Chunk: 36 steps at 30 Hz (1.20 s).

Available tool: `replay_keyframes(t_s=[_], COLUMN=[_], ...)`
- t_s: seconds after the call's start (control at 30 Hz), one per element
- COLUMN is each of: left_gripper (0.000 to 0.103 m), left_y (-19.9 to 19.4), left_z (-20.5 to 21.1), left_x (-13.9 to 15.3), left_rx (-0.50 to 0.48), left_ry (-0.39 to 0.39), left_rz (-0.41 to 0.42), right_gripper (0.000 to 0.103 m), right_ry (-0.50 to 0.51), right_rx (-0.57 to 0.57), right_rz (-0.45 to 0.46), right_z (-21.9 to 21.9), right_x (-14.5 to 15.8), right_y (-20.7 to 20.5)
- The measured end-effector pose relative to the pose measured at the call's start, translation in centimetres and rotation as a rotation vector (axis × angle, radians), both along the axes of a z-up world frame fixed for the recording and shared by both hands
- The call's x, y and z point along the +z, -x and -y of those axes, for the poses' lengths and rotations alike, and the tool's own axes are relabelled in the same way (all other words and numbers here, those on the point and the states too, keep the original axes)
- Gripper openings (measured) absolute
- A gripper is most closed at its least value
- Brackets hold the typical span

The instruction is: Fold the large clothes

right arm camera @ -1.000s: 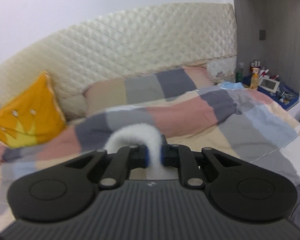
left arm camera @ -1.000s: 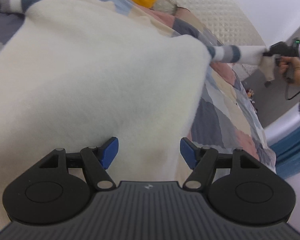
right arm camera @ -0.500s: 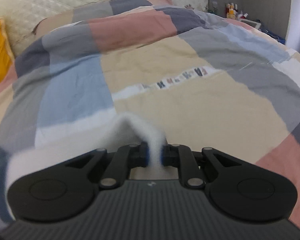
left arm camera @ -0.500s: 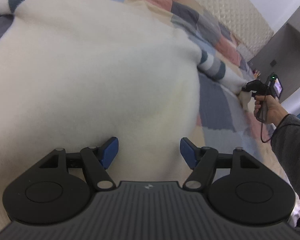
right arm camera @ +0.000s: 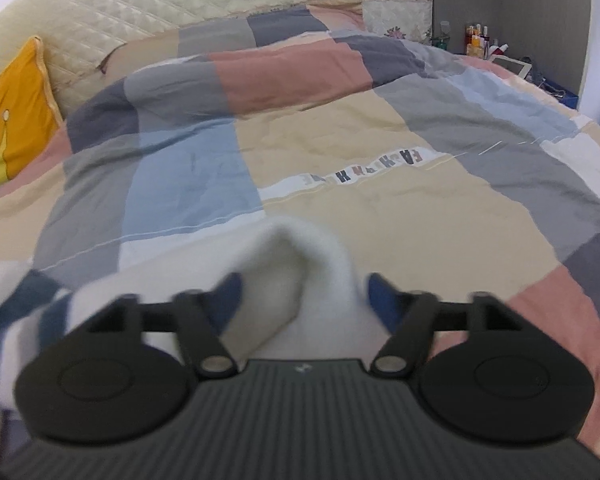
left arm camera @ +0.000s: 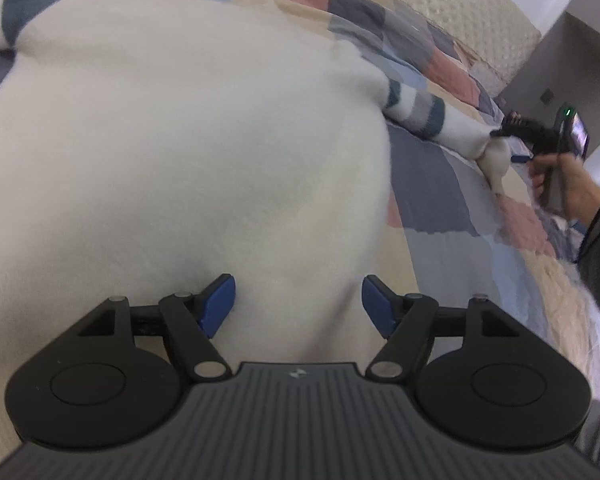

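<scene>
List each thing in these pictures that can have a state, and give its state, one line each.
Left tool: open over the sweater body.
Right tool: jaws just opened, cuff between them.
Sweater: spread flat on the quilt.
Striped sleeve: stretched out sideways.
Quilt: spread, lightly wrinkled.

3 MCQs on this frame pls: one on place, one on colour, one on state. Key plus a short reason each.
1. Where does the sweater lie?
A. on the patchwork quilt
B. on a chair
C. on the floor

2. What colour is the pillow by the headboard?
A. green
B. yellow
C. black

3. How does the right gripper stand at the sleeve cuff?
A. clamped on it
B. jaws apart, cuff between them
C. far from it

Key: 1 A, quilt shows all round the sweater; 2 B, yellow in both views; 3 B, the jaws have just been opening and the blue pads stand clear.
</scene>
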State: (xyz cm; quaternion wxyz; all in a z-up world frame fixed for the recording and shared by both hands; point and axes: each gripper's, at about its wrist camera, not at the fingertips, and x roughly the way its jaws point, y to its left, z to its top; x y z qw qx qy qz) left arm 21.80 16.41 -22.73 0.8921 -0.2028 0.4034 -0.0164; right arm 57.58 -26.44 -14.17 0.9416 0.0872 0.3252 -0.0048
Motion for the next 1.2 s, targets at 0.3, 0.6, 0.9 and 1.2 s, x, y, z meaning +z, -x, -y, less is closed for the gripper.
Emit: replay_keyframes(t_s=[0.3, 0.6, 0.9, 1.2], left_gripper=[0.075, 0.073, 0.065, 0.065], left_y=[2.9, 6.6, 10.0, 7.1], left_z=[2.3, 7.4, 10.1, 11.1], left_x=[0.9, 1.5, 3.9, -0.6], left_rx=[-0.095, -0.246, -0.384, -0.356], left_ry=[-0.048, -0.237, -0.240, -0.439], left_rz=[0.062, 0.181, 0.297, 0.075], right_gripper=[0.077, 0.077, 0.077, 0.077], right_ry=[-0.073, -0.255, -0.263, -0.242], right_rx=[0.118, 0.229, 0.295, 0.308], right_rz=[0.037, -0.012, -0.069, -0.081], right_z=[-5.7, -14.2, -17.2, -18.2], right_x=[4.3, 3.5, 0.8, -0.5], right_y=[9.6, 20.7, 26.1, 25.4])
